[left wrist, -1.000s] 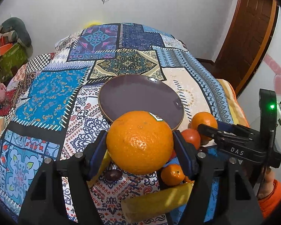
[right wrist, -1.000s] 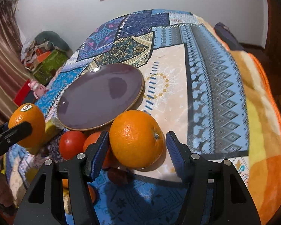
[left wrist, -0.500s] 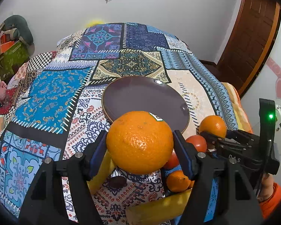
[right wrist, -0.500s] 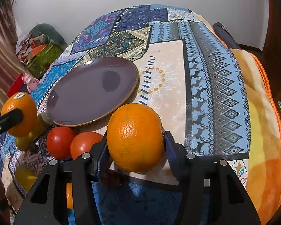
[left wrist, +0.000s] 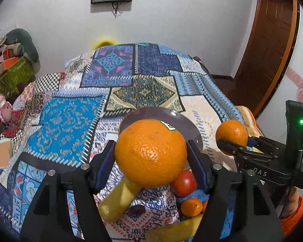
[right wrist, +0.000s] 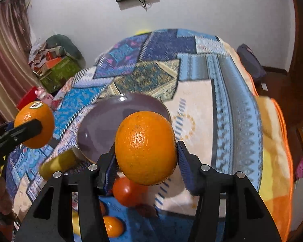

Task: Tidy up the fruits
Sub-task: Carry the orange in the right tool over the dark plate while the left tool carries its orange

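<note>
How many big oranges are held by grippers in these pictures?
2. One stickered orange sits in the left gripper; a second orange sits in the right gripper. Both are above the blanket.

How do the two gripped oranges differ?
The left gripper's orange carries a sticker near its top; the right gripper's orange shows none. The left gripper has its orange sitting round between the pads, while the right gripper has its orange standing taller than wide. Both are orange, held off the quilt, in front of the purple plate.
</note>
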Available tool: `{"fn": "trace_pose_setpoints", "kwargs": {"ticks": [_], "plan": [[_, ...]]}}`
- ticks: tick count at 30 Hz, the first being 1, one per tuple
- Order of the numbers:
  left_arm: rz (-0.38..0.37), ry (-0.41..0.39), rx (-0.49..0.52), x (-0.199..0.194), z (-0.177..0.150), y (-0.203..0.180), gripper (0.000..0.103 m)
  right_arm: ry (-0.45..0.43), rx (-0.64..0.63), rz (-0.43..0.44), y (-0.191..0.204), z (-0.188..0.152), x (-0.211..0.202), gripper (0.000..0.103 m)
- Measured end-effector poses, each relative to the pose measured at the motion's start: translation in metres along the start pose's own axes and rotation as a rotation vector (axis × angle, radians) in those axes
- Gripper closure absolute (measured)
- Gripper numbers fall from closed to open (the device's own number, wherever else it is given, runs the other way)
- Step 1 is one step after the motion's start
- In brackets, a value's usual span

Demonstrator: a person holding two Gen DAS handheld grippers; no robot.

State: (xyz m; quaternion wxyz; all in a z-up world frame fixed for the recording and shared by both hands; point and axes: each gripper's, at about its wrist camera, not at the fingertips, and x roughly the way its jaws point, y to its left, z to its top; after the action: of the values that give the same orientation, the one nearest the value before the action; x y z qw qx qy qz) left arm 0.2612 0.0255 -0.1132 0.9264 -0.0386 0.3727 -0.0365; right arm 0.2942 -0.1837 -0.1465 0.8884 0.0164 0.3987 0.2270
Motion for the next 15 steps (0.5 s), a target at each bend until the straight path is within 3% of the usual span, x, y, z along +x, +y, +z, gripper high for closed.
{"fn": "trace_pose_setpoints", "kwargs": {"ticks": [7, 15], "plan": [[0.007, -0.034, 0.007, -0.001, 0.021, 0.003, 0.034, -0.041, -0.039, 0.013, 0.017, 0.025, 0.005, 0.053], [0.016, -0.034, 0.006, 0.02, 0.039, 0.009, 0.034, -0.021, -0.064, 0.018, 0.025, 0.04, 0.03, 0.053]]}}
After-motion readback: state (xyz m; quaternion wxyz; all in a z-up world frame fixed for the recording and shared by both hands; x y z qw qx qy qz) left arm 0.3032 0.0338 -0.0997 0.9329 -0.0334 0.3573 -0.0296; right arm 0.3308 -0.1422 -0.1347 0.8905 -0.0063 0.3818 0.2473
